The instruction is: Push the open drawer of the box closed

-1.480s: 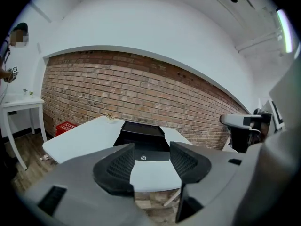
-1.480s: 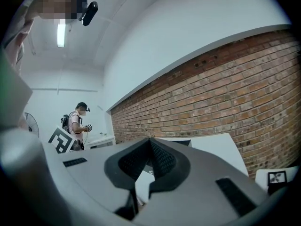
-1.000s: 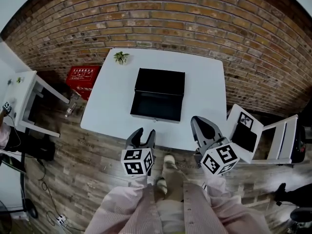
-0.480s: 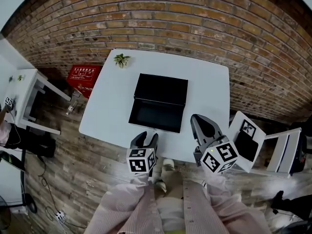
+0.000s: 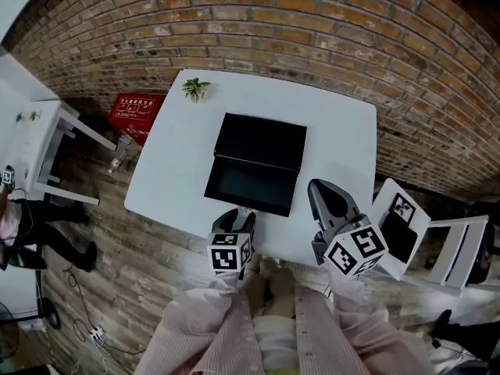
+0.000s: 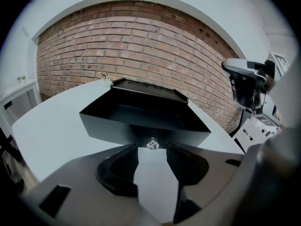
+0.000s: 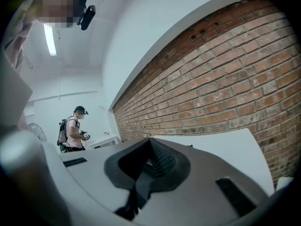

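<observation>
Drawer [image 5: 251, 186] open, sticking out of black box [image 5: 262, 141] toward lower edge of frame, mid white table [image 5: 336, 131]. Left gripper [image 6: 151, 150] jaws wide, empty, tips just short of clear knob [image 6: 152, 144] at centre of left gripper view. Right gripper [image 7: 149, 142] jaws together, empty, off at right, aimed at brick wall [image 7: 225, 79]. Risks: open jaws straddle knob, slip off drawer front; off-centre push skews drawer, jams; unbraced box may slide back.

You are wearing seemingly striped pale pink sleeves [image 5: 199, 330]; your grey left gripper [image 5: 237, 216] and right gripper [image 5: 326, 191] are carrying black-and-white marker cubes [image 5: 229, 258].
</observation>
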